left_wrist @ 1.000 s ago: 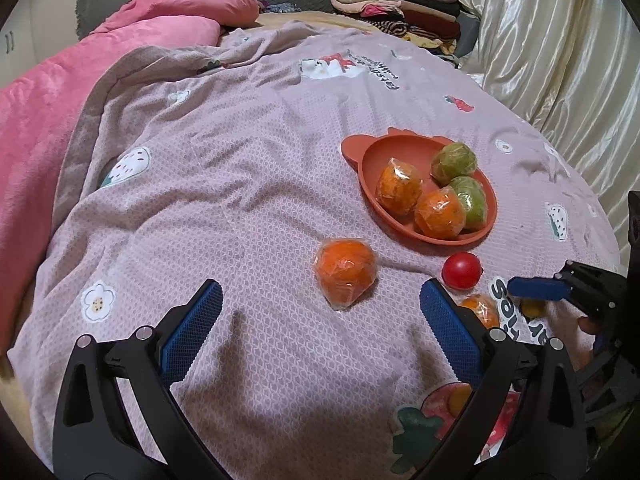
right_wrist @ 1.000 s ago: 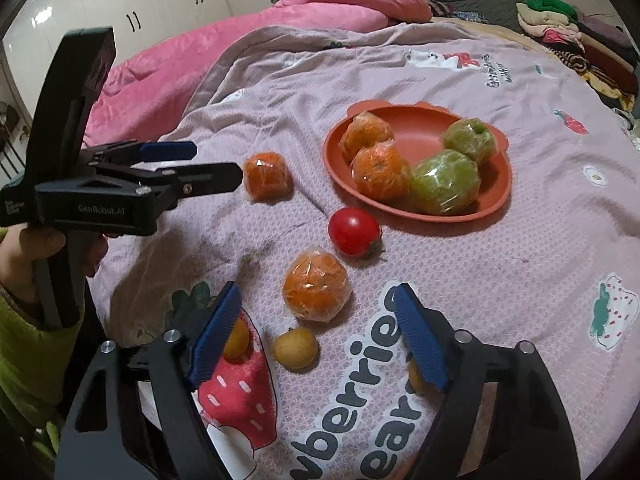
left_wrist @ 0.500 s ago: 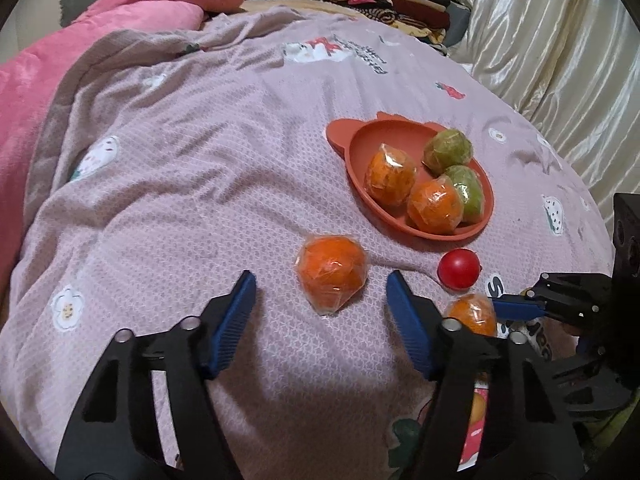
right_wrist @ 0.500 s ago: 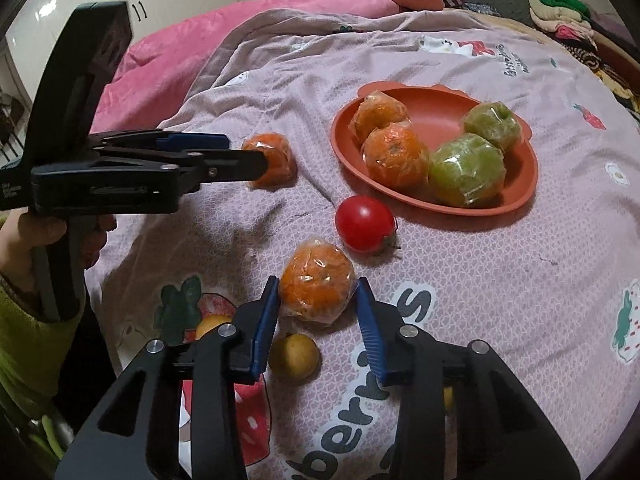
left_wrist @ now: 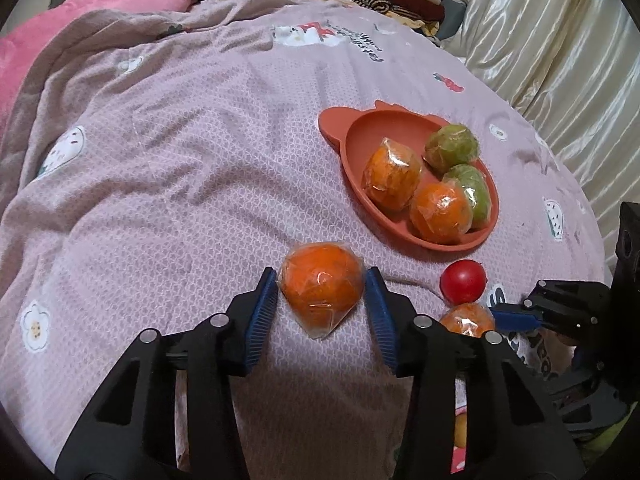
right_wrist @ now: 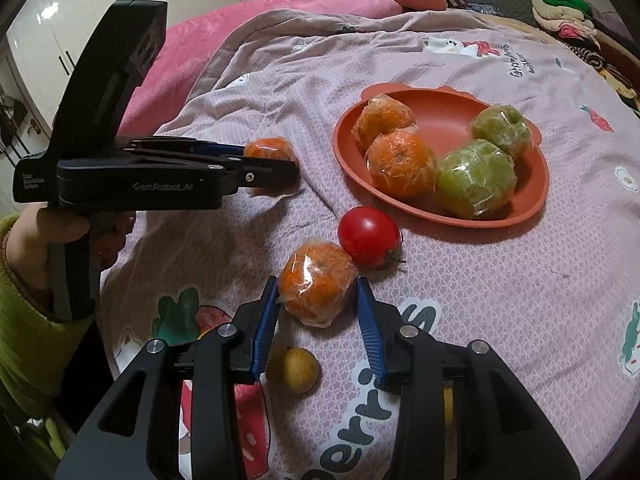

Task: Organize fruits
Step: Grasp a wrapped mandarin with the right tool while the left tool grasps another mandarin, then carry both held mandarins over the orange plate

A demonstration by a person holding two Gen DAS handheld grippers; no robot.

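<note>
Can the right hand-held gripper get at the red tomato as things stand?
Probably not right now: the right hand-held gripper is shut on a wrapped orange, and that orange sits between it and the red tomato. Otherwise the blanket around the tomato is free.

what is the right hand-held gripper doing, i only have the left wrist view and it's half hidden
Observer: The right hand-held gripper has its blue pads against both sides of a wrapped orange on the blanket, beside the red tomato.
Operator: anything else near it
Observer: A small yellow fruit lies beside one finger.
Operator: who holds my side
Observer: A hand in a green sleeve grips the left hand-held gripper, whose jaws are closing on the far orange.
</note>
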